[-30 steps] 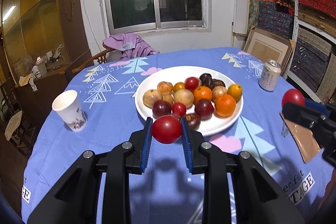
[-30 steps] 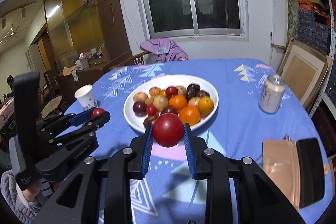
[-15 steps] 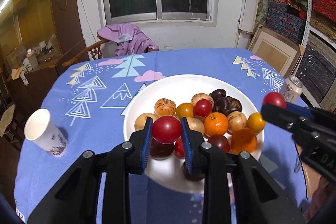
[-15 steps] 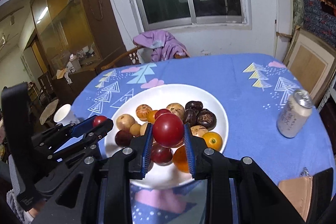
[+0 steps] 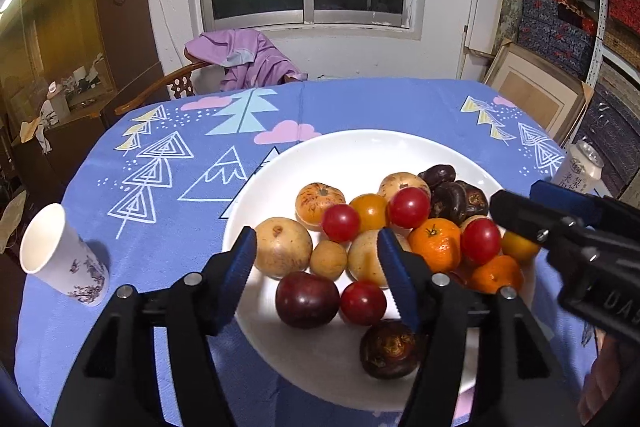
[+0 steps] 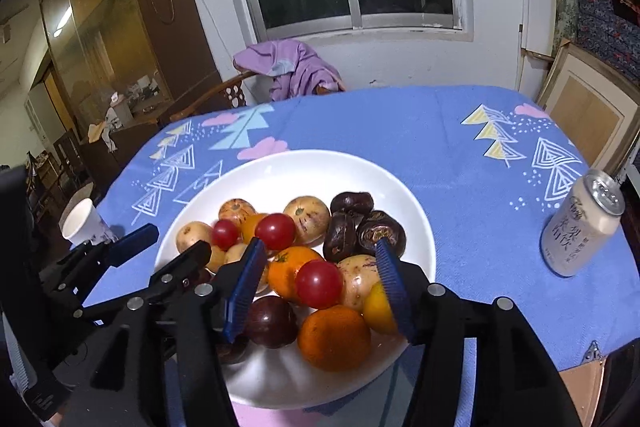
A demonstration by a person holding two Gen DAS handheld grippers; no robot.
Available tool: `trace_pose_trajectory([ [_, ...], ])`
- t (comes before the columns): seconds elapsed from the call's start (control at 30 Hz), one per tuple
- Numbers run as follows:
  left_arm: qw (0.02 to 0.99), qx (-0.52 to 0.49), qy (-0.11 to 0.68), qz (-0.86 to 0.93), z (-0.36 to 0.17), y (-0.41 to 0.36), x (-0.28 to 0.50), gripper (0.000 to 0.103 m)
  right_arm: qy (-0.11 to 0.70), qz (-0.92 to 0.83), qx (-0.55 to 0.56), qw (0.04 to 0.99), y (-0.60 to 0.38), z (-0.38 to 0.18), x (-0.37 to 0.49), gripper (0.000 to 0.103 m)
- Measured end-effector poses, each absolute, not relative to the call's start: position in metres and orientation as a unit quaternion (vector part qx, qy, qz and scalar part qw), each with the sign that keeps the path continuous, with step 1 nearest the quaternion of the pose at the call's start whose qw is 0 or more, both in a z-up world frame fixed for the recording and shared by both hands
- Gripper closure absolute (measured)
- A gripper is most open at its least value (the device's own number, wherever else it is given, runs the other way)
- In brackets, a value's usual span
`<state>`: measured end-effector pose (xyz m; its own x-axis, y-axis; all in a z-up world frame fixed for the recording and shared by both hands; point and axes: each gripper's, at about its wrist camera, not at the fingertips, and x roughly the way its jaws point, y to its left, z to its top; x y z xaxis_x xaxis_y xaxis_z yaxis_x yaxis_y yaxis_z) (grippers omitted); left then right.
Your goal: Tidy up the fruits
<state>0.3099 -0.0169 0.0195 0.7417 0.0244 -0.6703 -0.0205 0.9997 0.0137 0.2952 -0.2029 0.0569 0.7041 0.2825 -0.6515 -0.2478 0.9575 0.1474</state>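
A white plate (image 5: 352, 155) (image 6: 400, 195) on the blue tablecloth holds a pile of fruit: red tomatoes, oranges, tan round fruits, dark plums and dark water chestnuts. My left gripper (image 5: 314, 267) is open and empty above the plate's near left side. A red tomato (image 5: 341, 223) lies on the pile just ahead of it. My right gripper (image 6: 320, 283) is open above the plate's near side. A red tomato (image 6: 319, 284) lies on the pile between its fingers, and shows in the left wrist view (image 5: 480, 241).
A white paper cup (image 5: 60, 259) (image 6: 82, 223) stands left of the plate. A drink can (image 6: 580, 227) (image 5: 578, 167) stands to the right. A tan leather item (image 6: 580, 395) lies at the near right. A chair with purple cloth (image 5: 248, 59) is behind the table.
Both grippers moved forward over the plate and opened. Each let go of its red tomato, and both tomatoes now rest on the fruit pile.
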Motion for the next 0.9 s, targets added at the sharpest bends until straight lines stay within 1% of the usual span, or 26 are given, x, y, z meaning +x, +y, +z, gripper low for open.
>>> trace_pose_trajectory([
  [0.07, 0.936, -0.003, 0.352, 0.014, 0.029, -0.013, 0.298, 0.037, 0.344, 0.15, 0.034, 0.926, -0.208, 0.069, 0.282, 0.045],
  [0.13, 0.939, -0.005, 0.343, 0.019, 0.041, -0.009, 0.282, 0.032, 0.333, 0.153, 0.04, 0.93, -0.212, 0.081, 0.265, 0.043],
  [0.17, 0.941, -0.006, 0.338, 0.021, 0.047, -0.007, 0.274, 0.028, 0.327, 0.154, 0.042, 0.932, -0.214, 0.086, 0.255, 0.04],
  [0.2, 0.943, -0.008, 0.33, 0.025, 0.054, -0.004, 0.26, 0.026, 0.32, 0.155, 0.044, 0.934, -0.216, 0.089, 0.244, 0.035],
  [0.23, 0.946, -0.008, 0.324, 0.028, 0.058, -0.002, 0.248, 0.025, 0.311, 0.156, 0.046, 0.936, -0.218, 0.093, 0.23, 0.032],
  [0.33, 0.95, -0.006, 0.31, 0.035, 0.067, 0.002, 0.207, 0.02, 0.303, 0.157, 0.047, 0.939, -0.221, 0.089, 0.19, 0.029],
  [0.37, 0.951, -0.006, 0.307, 0.039, 0.067, 0.004, 0.193, 0.015, 0.305, 0.155, 0.045, 0.939, -0.221, 0.085, 0.178, 0.028],
  [0.4, 0.952, -0.007, 0.304, 0.046, 0.066, 0.005, 0.176, 0.013, 0.307, 0.153, 0.042, 0.938, -0.221, 0.078, 0.167, 0.024],
  [0.43, 0.952, -0.009, 0.302, 0.05, 0.063, 0.006, 0.161, 0.013, 0.31, 0.148, 0.033, 0.939, -0.22, 0.068, 0.151, 0.022],
  [0.57, 0.95, -0.01, 0.307, 0.054, 0.034, 0.003, 0.106, 0.012, 0.302, 0.102, -0.009, 0.948, -0.22, 0.033, 0.111, 0.019],
  [0.67, 0.948, -0.007, 0.312, 0.066, 0.009, 0.003, 0.081, 0.012, 0.301, 0.076, -0.035, 0.95, -0.221, 0.012, 0.094, 0.017],
  [0.73, 0.947, -0.007, 0.314, 0.071, 0.002, 0.005, 0.075, 0.012, 0.3, 0.078, -0.017, 0.951, -0.227, 0.01, 0.092, 0.017],
  [0.83, 0.952, -0.017, 0.297, 0.069, 0.003, 0.01, 0.07, 0.011, 0.285, 0.066, 0.001, 0.956, -0.238, 0.014, 0.093, 0.016],
  [0.9, 0.954, -0.021, 0.291, 0.072, 0.003, 0.013, 0.071, 0.008, 0.287, 0.068, 0.022, 0.955, -0.244, 0.014, 0.093, 0.012],
])
